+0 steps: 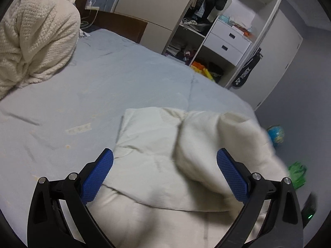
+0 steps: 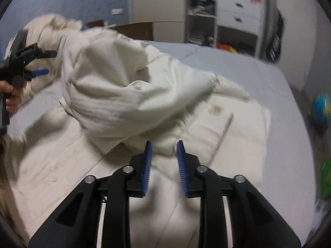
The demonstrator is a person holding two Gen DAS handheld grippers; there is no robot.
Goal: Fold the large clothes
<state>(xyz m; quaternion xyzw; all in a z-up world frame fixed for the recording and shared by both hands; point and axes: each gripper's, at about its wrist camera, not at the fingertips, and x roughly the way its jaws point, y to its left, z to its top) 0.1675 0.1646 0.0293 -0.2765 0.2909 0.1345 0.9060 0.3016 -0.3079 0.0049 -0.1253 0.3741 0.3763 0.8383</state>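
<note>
A large cream garment [image 1: 157,161] lies on the pale blue bed [image 1: 103,86]. In the left wrist view my left gripper [image 1: 164,161] is wide open above it, nothing between the blue pads [image 1: 97,177]. A blurred fold of the garment [image 1: 227,144] rises on the right. In the right wrist view the garment [image 2: 128,95] has a sleeve or flap in the air, blurred by motion. My right gripper [image 2: 164,150] is partly open just above the cloth, holding nothing that I can see. The left gripper [image 2: 37,62] shows at the left edge, open, held by a hand.
A cream knitted blanket [image 1: 35,41] is heaped at the head of the bed. An open wardrobe with white drawers [image 1: 227,39] stands beyond the bed. A globe [image 1: 276,134] and a green object [image 1: 298,173] lie on the floor to the right.
</note>
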